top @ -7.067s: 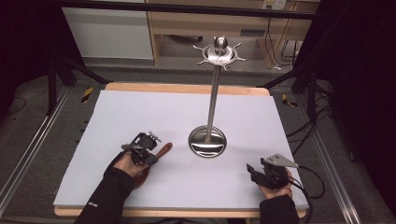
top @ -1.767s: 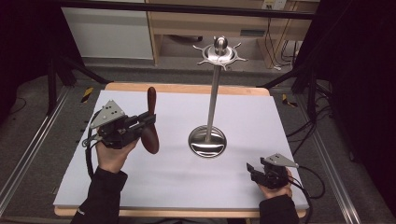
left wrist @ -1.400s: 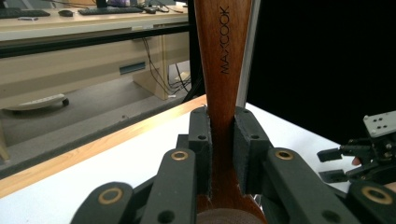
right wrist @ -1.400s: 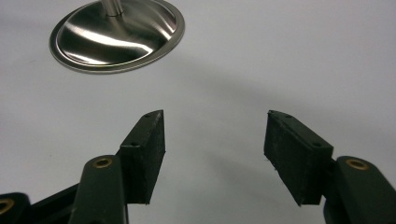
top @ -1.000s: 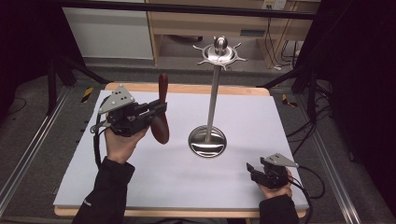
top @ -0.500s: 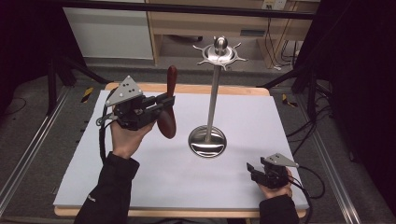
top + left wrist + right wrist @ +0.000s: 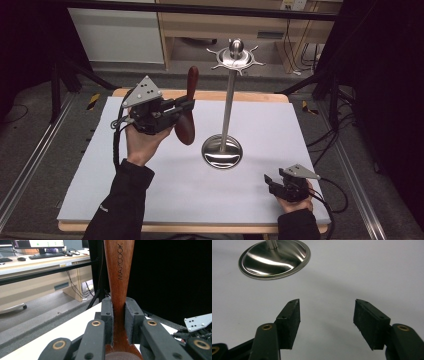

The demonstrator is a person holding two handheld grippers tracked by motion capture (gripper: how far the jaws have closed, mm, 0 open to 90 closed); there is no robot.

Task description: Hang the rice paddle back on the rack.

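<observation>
Standing upright, the reddish-brown wooden spoon [image 7: 188, 107] is stamped MAXCOOK.

We are wearing black sleeves [image 7: 124, 200]; each black gripper [image 7: 186, 105] is carrying a grey three-cornered plate [image 7: 142, 91], brass-ringed pivots [image 7: 96, 323] and a trailing black cable [image 7: 117, 145].

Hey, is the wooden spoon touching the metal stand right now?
Apart. In the high view the wooden spoon, clamped in the left gripper, hangs in the air left of the metal stand, with white table showing between them.
</observation>
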